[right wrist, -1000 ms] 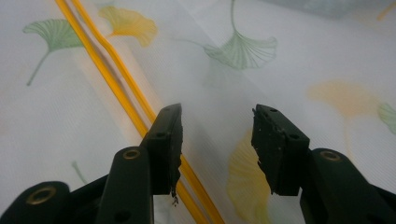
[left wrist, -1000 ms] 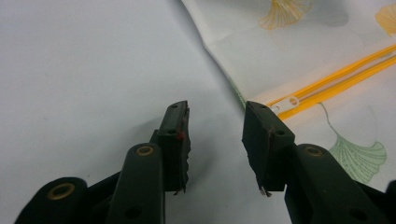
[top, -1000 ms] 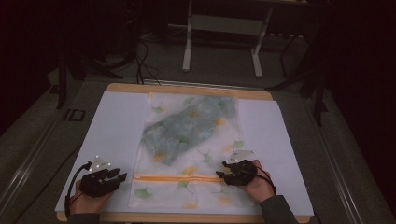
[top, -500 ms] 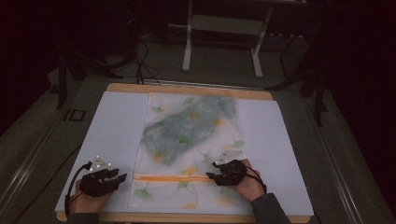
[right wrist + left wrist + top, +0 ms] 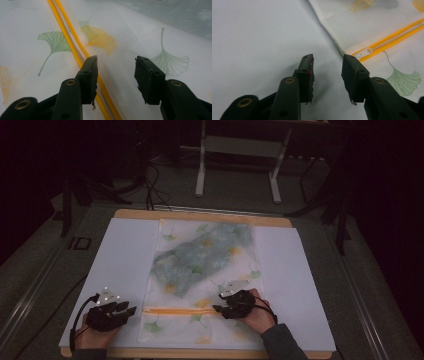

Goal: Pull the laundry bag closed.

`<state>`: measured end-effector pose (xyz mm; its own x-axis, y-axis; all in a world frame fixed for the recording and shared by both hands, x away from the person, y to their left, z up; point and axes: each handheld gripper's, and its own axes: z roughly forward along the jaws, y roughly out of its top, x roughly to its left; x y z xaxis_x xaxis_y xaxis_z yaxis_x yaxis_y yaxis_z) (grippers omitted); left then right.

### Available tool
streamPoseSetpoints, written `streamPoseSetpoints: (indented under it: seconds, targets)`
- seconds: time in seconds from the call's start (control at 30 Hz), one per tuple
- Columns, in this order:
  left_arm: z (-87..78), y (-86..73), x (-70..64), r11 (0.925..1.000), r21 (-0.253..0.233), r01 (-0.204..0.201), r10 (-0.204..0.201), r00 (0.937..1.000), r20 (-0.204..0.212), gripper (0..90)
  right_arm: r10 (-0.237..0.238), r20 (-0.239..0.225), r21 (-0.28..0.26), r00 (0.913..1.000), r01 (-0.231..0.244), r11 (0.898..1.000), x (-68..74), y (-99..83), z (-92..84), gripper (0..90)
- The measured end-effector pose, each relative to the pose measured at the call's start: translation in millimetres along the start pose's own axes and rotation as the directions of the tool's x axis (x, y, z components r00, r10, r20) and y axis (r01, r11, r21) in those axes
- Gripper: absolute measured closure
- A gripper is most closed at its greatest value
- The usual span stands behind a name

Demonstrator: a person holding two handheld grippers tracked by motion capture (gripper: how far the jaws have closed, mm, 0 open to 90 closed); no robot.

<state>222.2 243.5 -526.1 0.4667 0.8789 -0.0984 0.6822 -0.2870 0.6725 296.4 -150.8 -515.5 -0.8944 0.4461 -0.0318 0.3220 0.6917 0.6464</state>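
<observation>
I have a mesh laundry bag (image 5: 200, 285) printed with ginkgo leaves lying flat on the white table (image 5: 117, 265), a grey-green garment (image 5: 197, 257) showing through its upper half and an orange zipper (image 5: 180, 310) running across its near end. My left tool (image 5: 327, 65) sits just off the bag's left edge, jaws apart with nothing between them; they have just narrowed a little. The zipper's white pull (image 5: 364, 52) lies right beyond its tip. My right tool (image 5: 116, 66) hovers over the mesh with the zipper (image 5: 75, 47) by its left jaw, also open and empty. I'd pin the bag's corner with the left and take the pull squarely. Whether the zipper is fully shut I can't quite tell.
</observation>
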Motion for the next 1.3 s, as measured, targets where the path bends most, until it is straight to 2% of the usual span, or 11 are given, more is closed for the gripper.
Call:
streamPoseSetpoints:
  seconds: [0.37,0.7,0.9,1.07,1.3]
  targets:
    - [-1.3,-1.1,2.0,0.9998,-0.006,0.016,-0.017,0.9994,-0.031,59.7,-0.027,-0.013,0.0,0.9995,0.027,1.0,2.5,12.5,6.3,52.8]
    - [-1.9,-1.5,3.4,0.9998,-0.004,0.018,-0.018,0.9992,-0.035,61.8,-0.051,-0.033,-0.016,0.9982,0.05,0.999,8.7,28.3,13.1,52.8]
    - [-3.2,-2.2,4.7,0.9996,-0.013,0.025,-0.026,0.9988,-0.041,60.4,-0.062,-0.04,-0.02,0.9973,0.061,0.998,9.7,33.0,16.6,54.5]
    - [-3.2,-2.1,4.0,0.9998,-0.01,0.02,-0.02,0.9989,-0.042,60.2,-0.073,-0.063,-0.024,0.9953,0.071,0.997,11.7,35.8,20.5,55.1]
    - [-3.1,-1.9,3.8,0.9998,-0.007,0.018,-0.018,0.9989,-0.043,59.5,-0.101,-0.076,-0.029,0.992,0.099,0.995,20.1,45.4,29.1,57.8]
